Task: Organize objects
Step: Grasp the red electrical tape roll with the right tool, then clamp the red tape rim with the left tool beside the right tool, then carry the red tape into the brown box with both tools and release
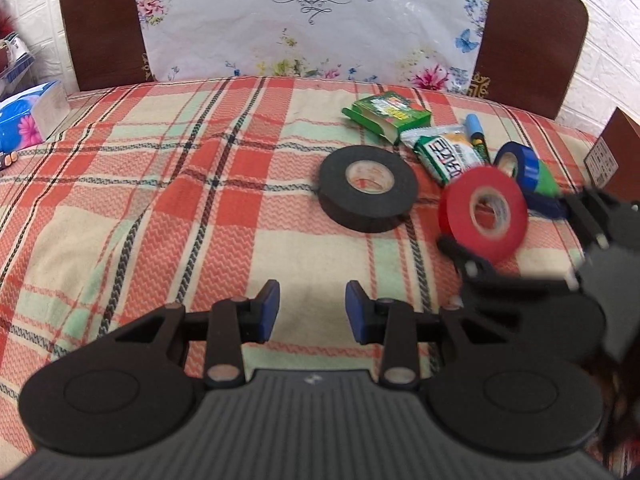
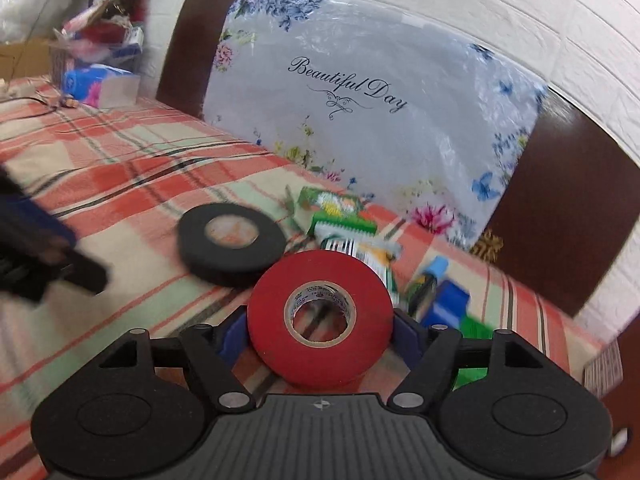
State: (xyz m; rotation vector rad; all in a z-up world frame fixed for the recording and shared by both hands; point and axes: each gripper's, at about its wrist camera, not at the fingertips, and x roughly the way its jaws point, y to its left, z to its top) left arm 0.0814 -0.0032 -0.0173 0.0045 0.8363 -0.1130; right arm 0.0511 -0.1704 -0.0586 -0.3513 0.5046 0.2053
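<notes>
A red tape roll [image 2: 320,320] sits tilted between the blue pads [image 2: 232,332] of my right gripper [image 2: 320,328], which is shut on its rim. In the left wrist view the same red roll [image 1: 484,216] is held up off the plaid blanket by the right gripper [image 1: 520,232]. A black tape roll [image 1: 368,188] lies flat left of it. Behind are a green box [image 1: 388,114], a snack packet [image 1: 444,152], a blue-capped marker [image 1: 476,132], a blue tape roll [image 1: 520,164] and a green roll [image 1: 546,180]. My left gripper [image 1: 312,312] hangs open over bare blanket, nothing between its pads.
A plastic-wrapped "Beautiful Day" cushion [image 1: 312,32] leans on the brown headboard [image 1: 528,40] at the back. A tissue pack [image 1: 28,116] lies at the far left, a brown box [image 1: 616,148] at the right edge. The left gripper [image 2: 40,256] shows blurred at the left.
</notes>
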